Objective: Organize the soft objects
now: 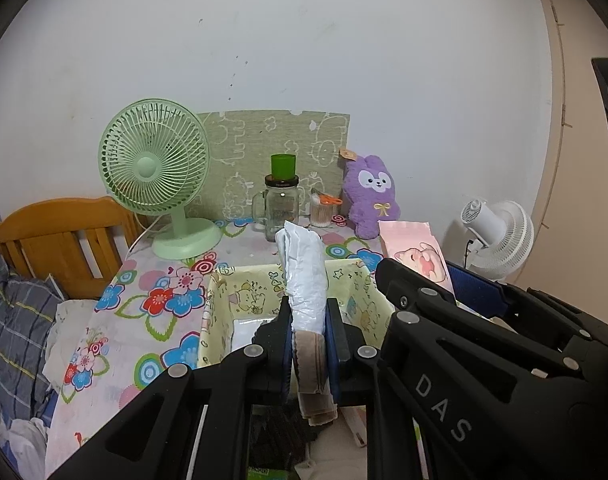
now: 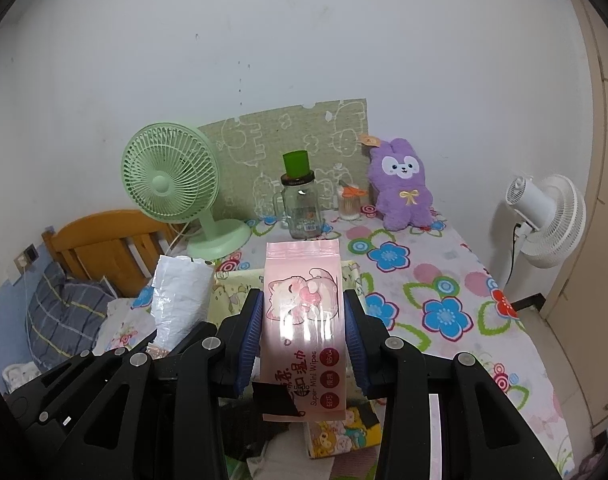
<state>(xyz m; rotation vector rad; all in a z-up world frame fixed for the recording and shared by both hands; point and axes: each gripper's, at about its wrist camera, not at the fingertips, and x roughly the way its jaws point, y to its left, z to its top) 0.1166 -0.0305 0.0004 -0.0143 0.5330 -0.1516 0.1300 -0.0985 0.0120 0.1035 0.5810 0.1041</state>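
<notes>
My left gripper [image 1: 308,312] is shut on a white plastic-wrapped soft pack [image 1: 304,272] with a brown band at its lower end; it sticks up above a yellow cartoon-print fabric basket [image 1: 220,308]. The same pack [image 2: 180,300] shows at the left of the right wrist view. My right gripper [image 2: 302,316] is shut on a pink wet-wipes pack [image 2: 302,300] with a cat picture, held upright over the basket's far rim [image 2: 232,284]. That pink pack [image 1: 415,252] and the right gripper's arm appear at the right of the left wrist view.
On the floral tablecloth [image 2: 443,280] stand a green desk fan [image 1: 156,172], a glass jar with a green cup on it [image 1: 282,200], a cotton-swab pot [image 1: 321,210] and a purple plush rabbit [image 1: 369,196]. A wooden headboard [image 1: 60,236] and bedding lie left; a white fan [image 2: 547,220] stands right.
</notes>
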